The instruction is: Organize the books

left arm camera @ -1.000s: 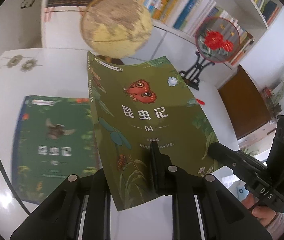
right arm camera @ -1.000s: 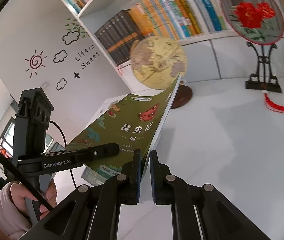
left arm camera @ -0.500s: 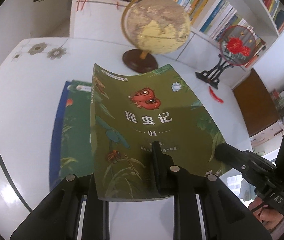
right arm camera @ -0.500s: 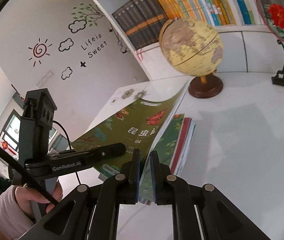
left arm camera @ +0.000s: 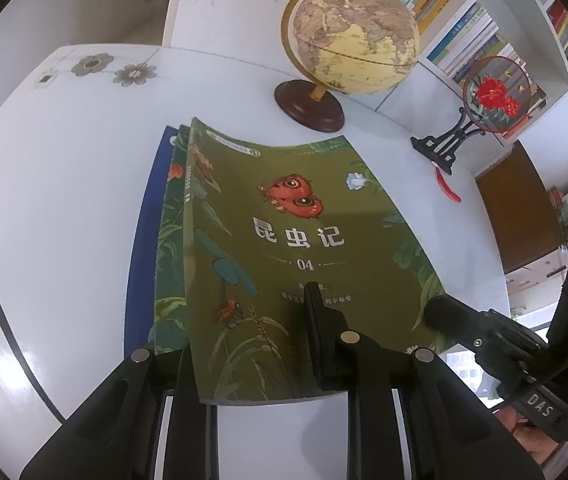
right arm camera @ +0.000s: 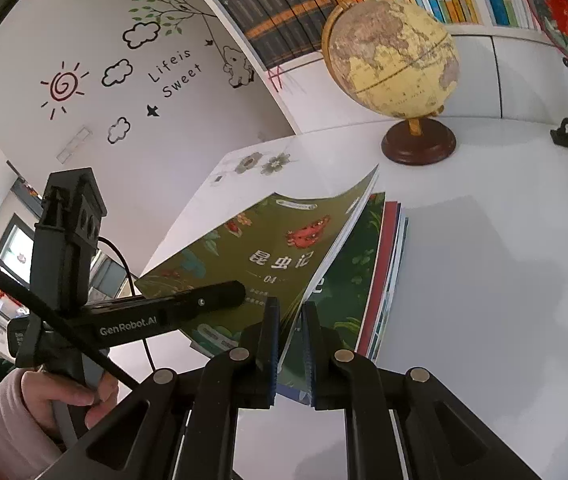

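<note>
Both tools grip one olive book point(left arm camera: 284, 248), tilted just above a stack point(right arm camera: 383, 272) on the tabletop point(left arm camera: 64, 220) in front of the globe point(left arm camera: 351, 36): the left tool point(left arm camera: 252, 312) clamps its near edge, the right tool point(right arm camera: 289, 344) its side; stacking looks nearly done, release remaining

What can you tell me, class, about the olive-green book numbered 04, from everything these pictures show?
The olive-green book is a thin, glossy paperback; its cover shows a red moth, white Chinese title characters, "04" and plants. It hangs tilted above a stack of similar books, its cover bowed. The left hand-held gripper clamps its near edge, and the right hand-held gripper pinches its page edge. A globe stands beyond.
</note>
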Motion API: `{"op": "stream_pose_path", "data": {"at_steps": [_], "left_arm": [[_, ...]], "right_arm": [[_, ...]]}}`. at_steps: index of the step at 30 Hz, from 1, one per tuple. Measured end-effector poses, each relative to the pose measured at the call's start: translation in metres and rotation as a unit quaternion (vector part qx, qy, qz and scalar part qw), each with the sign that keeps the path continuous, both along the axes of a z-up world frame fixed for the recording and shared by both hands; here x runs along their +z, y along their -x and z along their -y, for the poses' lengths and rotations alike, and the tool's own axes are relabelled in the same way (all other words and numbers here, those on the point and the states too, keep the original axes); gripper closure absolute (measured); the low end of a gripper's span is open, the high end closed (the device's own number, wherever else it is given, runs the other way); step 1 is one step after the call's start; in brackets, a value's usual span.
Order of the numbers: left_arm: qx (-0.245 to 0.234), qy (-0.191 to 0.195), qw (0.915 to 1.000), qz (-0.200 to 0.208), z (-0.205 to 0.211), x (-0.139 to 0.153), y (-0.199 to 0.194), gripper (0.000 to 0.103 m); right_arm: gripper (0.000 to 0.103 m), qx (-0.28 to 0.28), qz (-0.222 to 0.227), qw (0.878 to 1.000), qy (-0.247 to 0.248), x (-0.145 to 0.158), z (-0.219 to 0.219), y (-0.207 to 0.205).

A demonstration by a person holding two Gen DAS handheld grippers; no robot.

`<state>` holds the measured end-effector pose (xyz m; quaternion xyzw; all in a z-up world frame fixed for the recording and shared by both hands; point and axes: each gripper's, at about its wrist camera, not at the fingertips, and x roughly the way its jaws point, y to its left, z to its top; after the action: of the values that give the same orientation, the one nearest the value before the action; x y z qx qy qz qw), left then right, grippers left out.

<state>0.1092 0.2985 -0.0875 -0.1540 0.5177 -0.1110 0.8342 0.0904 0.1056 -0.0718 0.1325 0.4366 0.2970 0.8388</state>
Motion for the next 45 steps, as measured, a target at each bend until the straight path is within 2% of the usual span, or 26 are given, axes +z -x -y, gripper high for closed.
{"op": "stream_pose_path", "data": {"at_steps": [1,3,7,10,11,12,13,14,15,18,21,22,24,26,27,28,29,31,32,34,36,37,39,40,43,45], "left_arm": [[0.002,0.002,1.0,-0.006,-0.001,-0.002,-0.001,0.083],[0.01,0.007,0.9995,-0.03,-0.005,-0.008,-0.003,0.075],[0.022,0.002,0.9968,-0.076,-0.011,-0.024,-0.005,0.071],[0.035,-0.045,0.9919,-0.113,-0.012,-0.032,-0.008,0.055],[0.042,-0.067,0.9882,-0.132,-0.014,-0.034,-0.009,0.051],[0.044,-0.076,0.9863,-0.14,-0.015,-0.035,-0.009,0.05],[0.048,-0.089,0.9835,-0.15,-0.018,-0.035,-0.008,0.047],[0.058,-0.106,0.9785,-0.167,-0.023,-0.037,-0.008,0.038],[0.063,-0.11,0.9762,-0.176,-0.027,-0.038,-0.008,0.032],[0.087,-0.1,0.9695,-0.207,-0.042,-0.039,-0.005,0.031],[0.108,-0.127,0.9697,-0.179,-0.04,-0.017,-0.001,0.031],[0.094,-0.139,0.9727,-0.16,-0.031,-0.001,-0.001,0.031],[0.058,-0.166,0.9801,-0.092,-0.006,0.045,-0.001,0.031],[0.024,-0.2,0.9793,-0.014,0.025,0.096,0.003,0.026],[0.018,-0.218,0.9755,0.022,0.041,0.121,0.007,0.019],[0.017,-0.225,0.9733,0.045,0.05,0.137,0.009,0.015],[0.018,-0.222,0.9722,0.072,0.063,0.157,0.015,0.011],[0.021,-0.201,0.9719,0.121,0.078,0.189,0.024,0.011],[0.021,-0.185,0.9704,0.154,0.087,0.206,0.033,0.01],[0.027,-0.189,0.9579,0.215,0.105,0.231,0.045,0.0],[0.031,-0.216,0.9393,0.265,0.124,0.248,0.058,0.001],[0.03,-0.22,0.9338,0.281,0.13,0.254,0.061,0.0],[0.03,-0.22,0.9279,0.299,0.144,0.255,0.067,0.0],[0.031,-0.218,0.9281,0.3,0.149,0.256,0.069,0.0],[0.036,-0.214,0.9321,0.29,0.159,0.253,0.074,0.0],[0.041,-0.203,0.9346,0.289,0.164,0.25,0.078,0.0]], "right_arm": [[0.093,-0.002,-0.004,1.0,0.002,-0.002,-0.001,-0.001],[0.093,-0.005,-0.019,1.0,0.006,-0.009,-0.003,-0.004],[0.093,-0.023,-0.081,0.996,-0.007,-0.029,-0.002,-0.009],[0.09,-0.027,-0.099,0.994,0.025,-0.04,-0.009,-0.011],[0.087,-0.025,-0.119,0.992,0.034,-0.046,-0.012,-0.014],[0.083,-0.024,-0.145,0.988,0.042,-0.054,-0.014,-0.018],[0.067,-0.026,-0.171,0.984,0.044,-0.061,-0.014,-0.021],[0.052,-0.028,-0.189,0.981,0.041,-0.066,-0.014,-0.023],[0.049,-0.036,-0.2,0.979,0.035,-0.068,-0.012,-0.024],[0.036,-0.06,-0.211,0.975,0.03,-0.068,-0.004,-0.027],[0.033,-0.069,-0.226,0.971,0.049,-0.07,0.008,-0.031],[0.033,-0.065,-0.233,0.969,0.054,-0.069,0.015,-0.034],[0.034,-0.056,-0.238,0.966,0.08,-0.052,0.038,-0.045],[0.034,-0.081,-0.19,0.973,0.099,-0.001,0.074,-0.05],[0.034,-0.091,-0.154,0.978,0.105,0.029,0.089,-0.05],[0.033,-0.102,-0.098,0.983,0.116,0.072,0.106,-0.046],[0.028,-0.112,-0.06,0.984,0.122,0.1,0.115,-0.04],[0.015,-0.127,0.024,0.983,0.131,0.158,0.131,-0.019],[0.011,-0.143,0.078,0.977,0.139,0.19,0.137,0.0],[0.003,-0.158,0.152,0.962,0.161,0.224,0.138,0.029],[0.0,-0.171,0.245,0.935,0.192,0.25,0.134,0.067],[0.0,-0.175,0.285,0.92,0.206,0.257,0.133,0.085],[0.0,-0.181,0.323,0.904,0.215,0.264,0.127,0.104],[0.0,-0.186,0.326,0.903,0.209,0.266,0.128,0.11],[0.0,-0.185,0.299,0.924,0.151,0.264,0.144,0.117],[0.0,-0.207,0.275,0.93,0.128,0.256,0.159,0.112]]}}
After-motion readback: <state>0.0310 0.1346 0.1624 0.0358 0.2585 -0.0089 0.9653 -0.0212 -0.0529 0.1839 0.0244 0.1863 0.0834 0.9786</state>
